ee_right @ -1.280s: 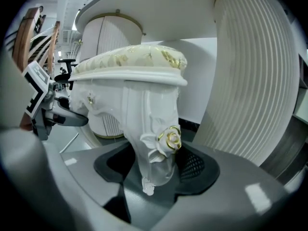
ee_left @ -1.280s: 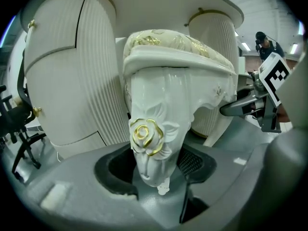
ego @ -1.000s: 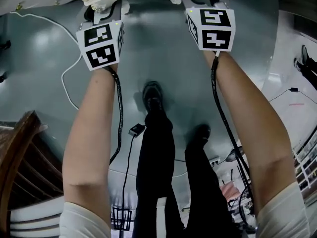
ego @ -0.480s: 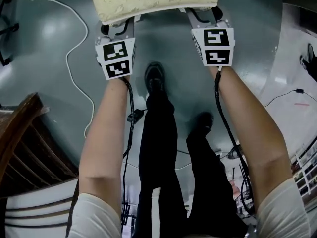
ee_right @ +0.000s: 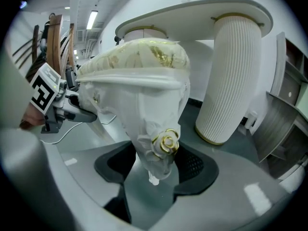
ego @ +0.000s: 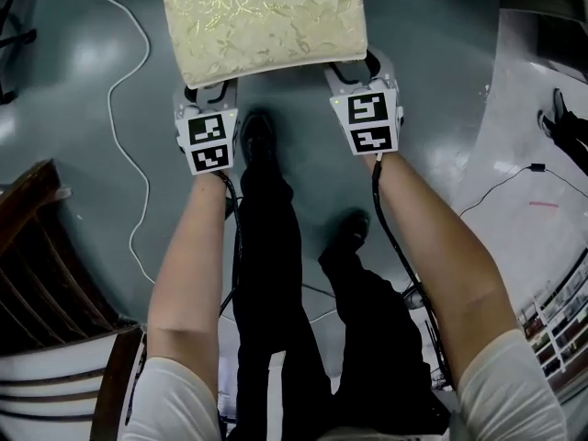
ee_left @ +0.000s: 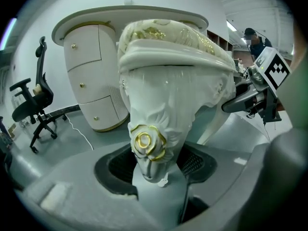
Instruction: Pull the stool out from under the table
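At the far left a white cable [ego: 111, 108] loops over the grey floor [ego: 73, 154] and plays no part. Beside it the left gripper [ego: 209, 99] reaches under the near left corner of the stool [ego: 262, 21], and its own view shows its fingers [ee_left: 113, 165] closed on the near left leg [ee_left: 154, 129], carved white with a gold rose, which fills the gap between them. In the middle the stool's cream, gold-patterned cushion [ego: 276, 7] shows from above with nothing over it, above open floor just ahead of the person's feet; whether the stool's feet touch the floor I cannot tell. To the right the right gripper [ego: 356, 73] grips the near right leg [ee_right: 161, 134] in the same way, its fingers [ee_right: 195, 165] clamped on either side. Behind the stool both gripper views show the white desk [ee_right: 202, 11] with its ribbed pedestal [ee_right: 233, 81], and the seat seems to stand apart from the desk's top, not beneath it. I judge the pull as good as done, since the stool looks clear of the desk. What is left, as far as can be told, is perhaps a last short draw towards the person, then settling the stool squarely on the floor and opening both pairs of fingers to let the legs go.
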The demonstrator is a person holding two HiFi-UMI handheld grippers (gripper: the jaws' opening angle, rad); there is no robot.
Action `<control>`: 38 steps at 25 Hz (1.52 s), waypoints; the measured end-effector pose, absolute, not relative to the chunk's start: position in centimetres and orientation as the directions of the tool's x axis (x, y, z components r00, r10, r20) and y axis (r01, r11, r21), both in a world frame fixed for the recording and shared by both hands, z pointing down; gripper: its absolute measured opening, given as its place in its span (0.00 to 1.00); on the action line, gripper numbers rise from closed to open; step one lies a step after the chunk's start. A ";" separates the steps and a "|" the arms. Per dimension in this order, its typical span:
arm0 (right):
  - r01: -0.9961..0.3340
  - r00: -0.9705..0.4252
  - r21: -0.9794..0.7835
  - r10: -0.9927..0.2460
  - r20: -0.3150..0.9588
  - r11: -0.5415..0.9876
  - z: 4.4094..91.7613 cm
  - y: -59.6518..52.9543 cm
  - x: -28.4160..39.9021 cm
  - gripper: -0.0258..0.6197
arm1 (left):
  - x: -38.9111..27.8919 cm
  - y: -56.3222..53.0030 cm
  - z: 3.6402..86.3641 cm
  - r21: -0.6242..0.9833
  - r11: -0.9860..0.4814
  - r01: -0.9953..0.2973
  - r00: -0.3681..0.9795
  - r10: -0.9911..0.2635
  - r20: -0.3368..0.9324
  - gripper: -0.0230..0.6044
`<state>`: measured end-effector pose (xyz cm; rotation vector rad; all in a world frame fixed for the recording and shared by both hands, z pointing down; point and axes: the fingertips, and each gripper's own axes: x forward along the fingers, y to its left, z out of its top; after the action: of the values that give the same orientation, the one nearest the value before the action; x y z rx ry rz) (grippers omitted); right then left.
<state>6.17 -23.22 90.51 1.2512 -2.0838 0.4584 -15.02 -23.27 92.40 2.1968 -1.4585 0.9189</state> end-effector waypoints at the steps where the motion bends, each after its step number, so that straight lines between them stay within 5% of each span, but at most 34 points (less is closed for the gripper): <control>1: -0.874 -0.331 0.034 -0.643 0.691 0.486 90.5 -22.3 6.5 0.42 | -14.7 -22.3 92.4 -0.063 -0.409 -0.910 0.259 -0.681 0.685 0.43; 15: -0.824 -0.365 0.015 -0.551 0.750 0.566 90.0 -8.6 8.0 0.41 | -13.3 -7.9 92.0 -0.070 -0.377 -0.923 0.205 -0.638 0.743 0.43; 23: -0.838 -0.336 0.029 -0.558 0.759 0.544 89.6 10.6 7.1 0.41 | -14.4 10.5 91.5 -0.049 -0.380 -0.924 0.225 -0.643 0.732 0.42; 38: -0.855 -0.327 0.002 -0.543 0.773 0.519 88.7 11.6 7.1 0.44 | -14.9 11.3 90.1 -0.071 -0.419 -0.905 0.225 -0.614 0.756 0.50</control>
<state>7.10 11.59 88.70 1.1370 -2.0172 0.5354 -14.92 11.28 90.11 2.1205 -1.4040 1.0323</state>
